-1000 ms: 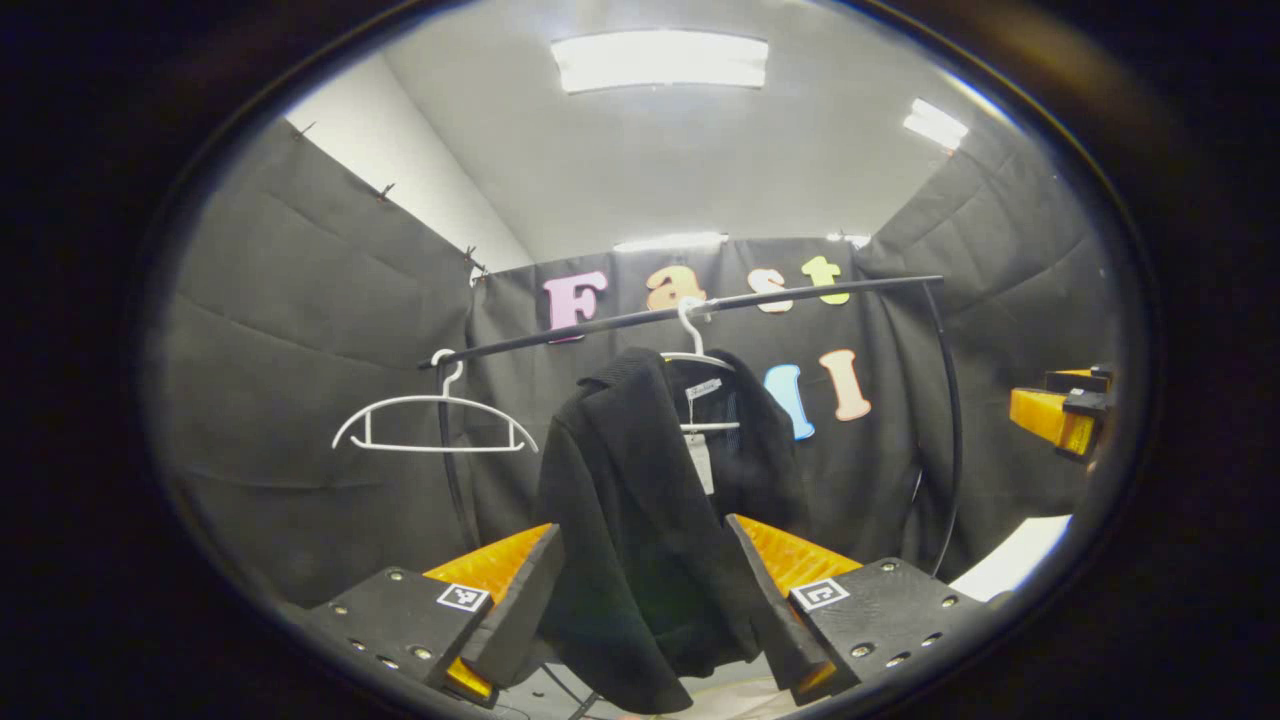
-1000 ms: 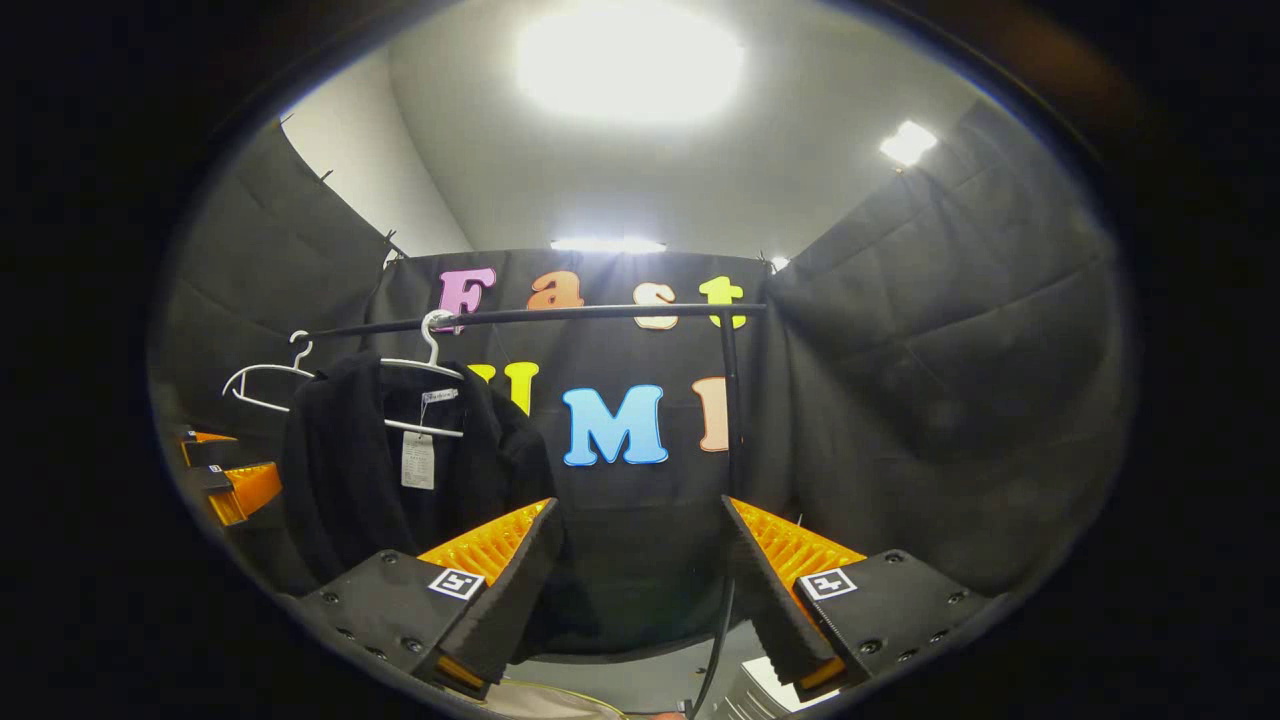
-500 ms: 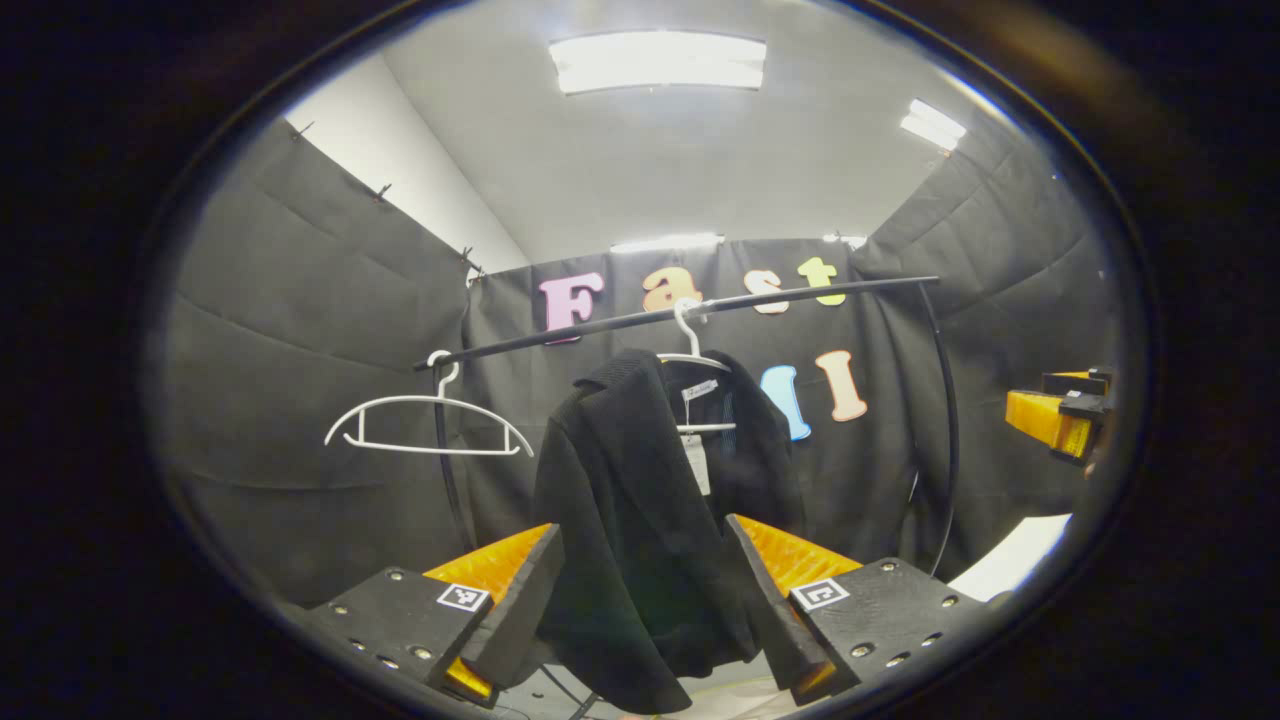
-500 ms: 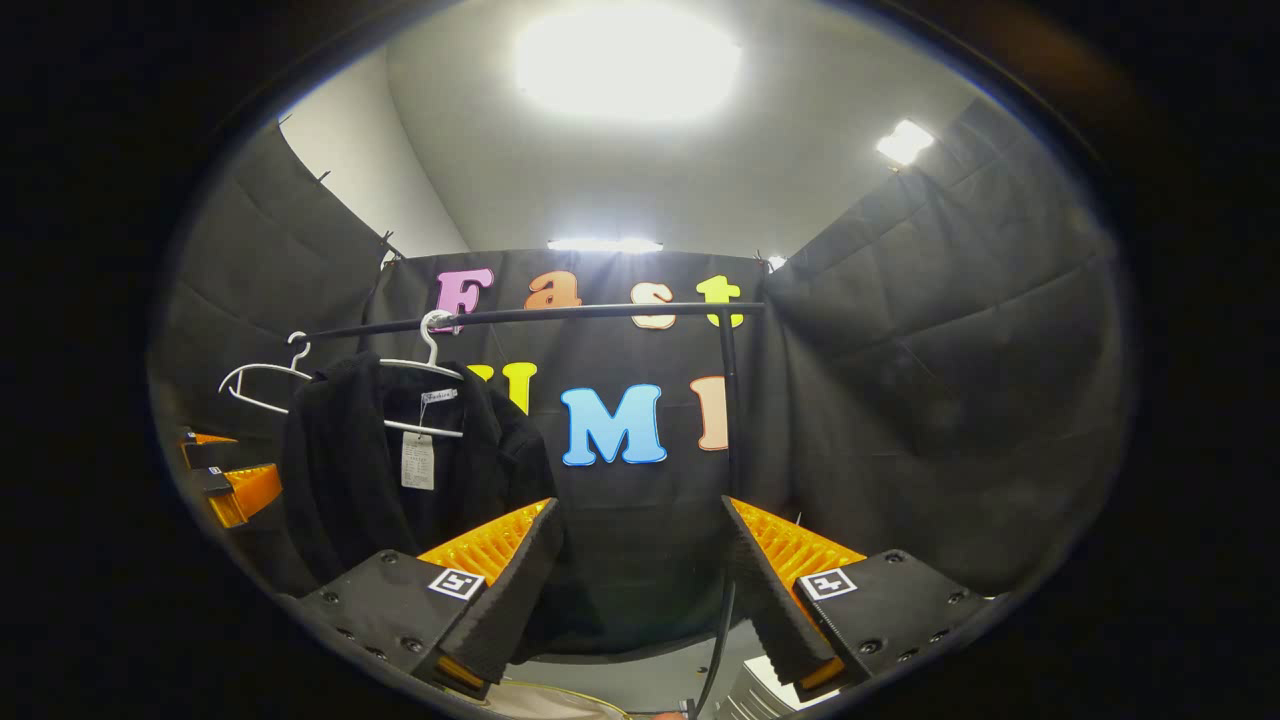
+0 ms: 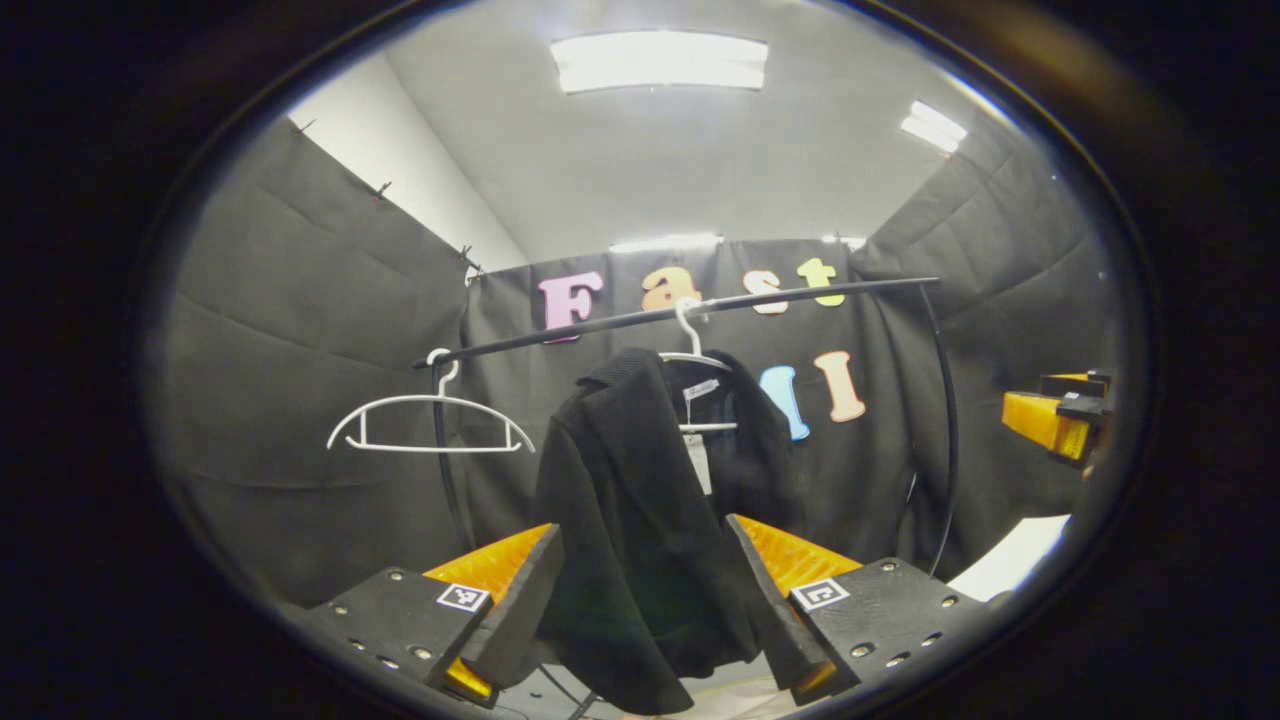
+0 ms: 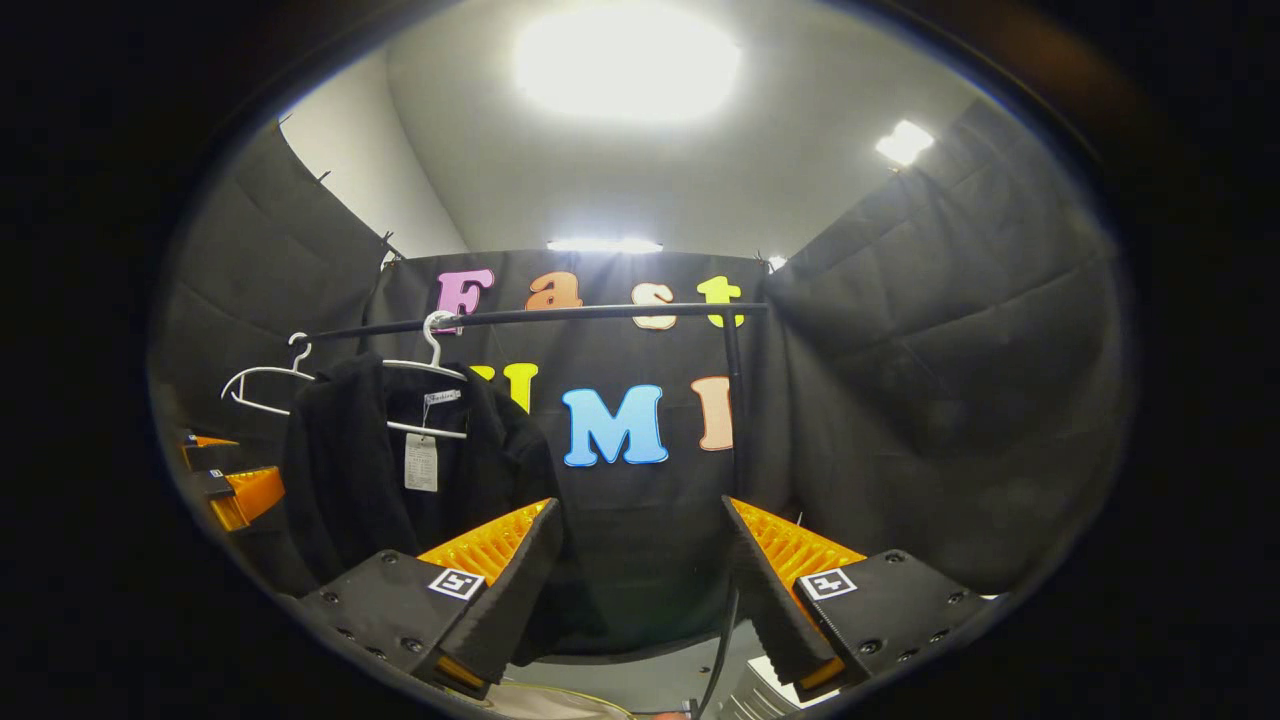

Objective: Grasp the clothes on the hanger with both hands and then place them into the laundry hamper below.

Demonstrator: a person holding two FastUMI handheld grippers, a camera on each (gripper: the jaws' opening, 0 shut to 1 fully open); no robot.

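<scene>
Black jacket [image 5: 640, 520], one, hung on one of two white hangers [image 5: 697, 352] at frame centre; second hanger [image 5: 430, 425] bare at left, both on one black rail [image 5: 600, 325]. Two grippers: left gripper [image 5: 645, 545] spread wide before jacket, clear of it; right gripper [image 6: 640, 550] spread too, gripping nothing.

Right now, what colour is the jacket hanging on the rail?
Black. The jacket shows best in the left gripper view, hanging on a white hanger.
</scene>
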